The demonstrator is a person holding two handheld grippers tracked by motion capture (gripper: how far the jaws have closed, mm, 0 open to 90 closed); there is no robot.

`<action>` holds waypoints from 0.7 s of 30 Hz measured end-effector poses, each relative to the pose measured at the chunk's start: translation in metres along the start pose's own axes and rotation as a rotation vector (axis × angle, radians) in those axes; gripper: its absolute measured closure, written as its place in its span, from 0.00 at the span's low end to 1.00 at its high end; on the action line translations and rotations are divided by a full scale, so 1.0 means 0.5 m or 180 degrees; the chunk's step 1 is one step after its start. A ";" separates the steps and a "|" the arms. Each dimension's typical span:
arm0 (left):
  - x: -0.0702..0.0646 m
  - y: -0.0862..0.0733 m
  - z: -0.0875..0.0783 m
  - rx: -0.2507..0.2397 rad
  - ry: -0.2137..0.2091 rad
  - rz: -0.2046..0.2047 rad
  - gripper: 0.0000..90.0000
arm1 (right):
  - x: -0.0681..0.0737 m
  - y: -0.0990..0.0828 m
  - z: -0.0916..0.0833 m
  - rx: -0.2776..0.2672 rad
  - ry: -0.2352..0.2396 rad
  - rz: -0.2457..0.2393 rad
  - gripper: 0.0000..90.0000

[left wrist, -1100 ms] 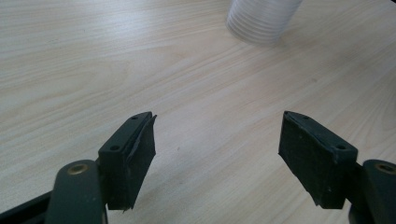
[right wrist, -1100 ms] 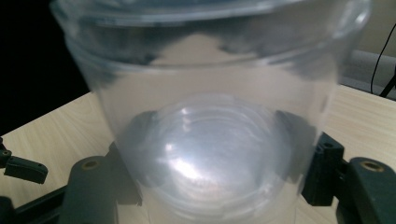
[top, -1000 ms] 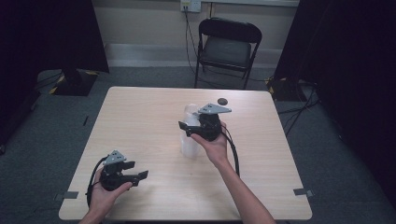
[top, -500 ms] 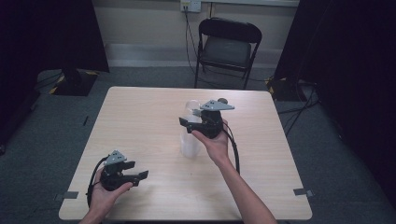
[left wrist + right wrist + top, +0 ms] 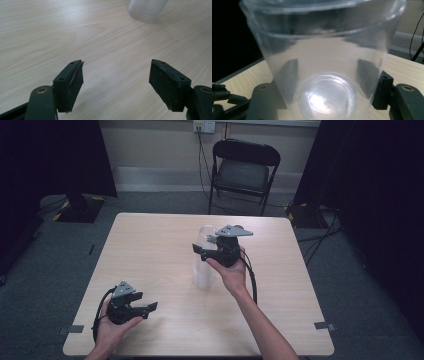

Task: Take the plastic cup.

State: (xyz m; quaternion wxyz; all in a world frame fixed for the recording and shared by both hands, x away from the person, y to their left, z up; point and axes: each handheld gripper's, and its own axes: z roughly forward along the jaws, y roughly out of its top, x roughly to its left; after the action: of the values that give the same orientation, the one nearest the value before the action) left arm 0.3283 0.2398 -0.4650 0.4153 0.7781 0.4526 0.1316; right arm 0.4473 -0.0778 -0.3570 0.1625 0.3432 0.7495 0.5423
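The high view looks forward and down from above my side of the bench (image 5: 150,245), far enough back to take in the whole top, the grey floor around it and a folding chair (image 5: 243,172) by the far wall. The camera on my left gripper (image 5: 131,304) sits low and close over the wood, facing across the bench (image 5: 75,32) toward the base of a ribbed clear cup stack (image 5: 147,10); the high view shares that stack (image 5: 204,272). The camera on my right gripper (image 5: 220,247) looks along its jaws, very close to a clear cup (image 5: 322,62), with the bench edge (image 5: 404,67) behind.
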 end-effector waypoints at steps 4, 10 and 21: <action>-0.003 -0.001 -0.002 -0.0001 -0.0003 0.0054 0.31 | 0.000 0.007 -0.008 -0.0018 0.0017 0.0030 0.39; -0.003 0.000 -0.001 -0.0014 -0.0031 0.0035 0.31 | -0.001 0.019 -0.024 -0.0095 0.0048 0.0059 0.39; 0.001 -0.004 -0.008 -0.0124 -0.0209 -0.0114 0.38 | -0.010 0.031 -0.053 -0.0201 0.0021 0.0091 0.39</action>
State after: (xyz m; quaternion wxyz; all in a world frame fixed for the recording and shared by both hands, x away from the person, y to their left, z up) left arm 0.3253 0.2429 -0.4641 0.4473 0.7655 0.4499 0.1072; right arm 0.4398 -0.0971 -0.3337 0.1630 0.3467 0.7276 0.5691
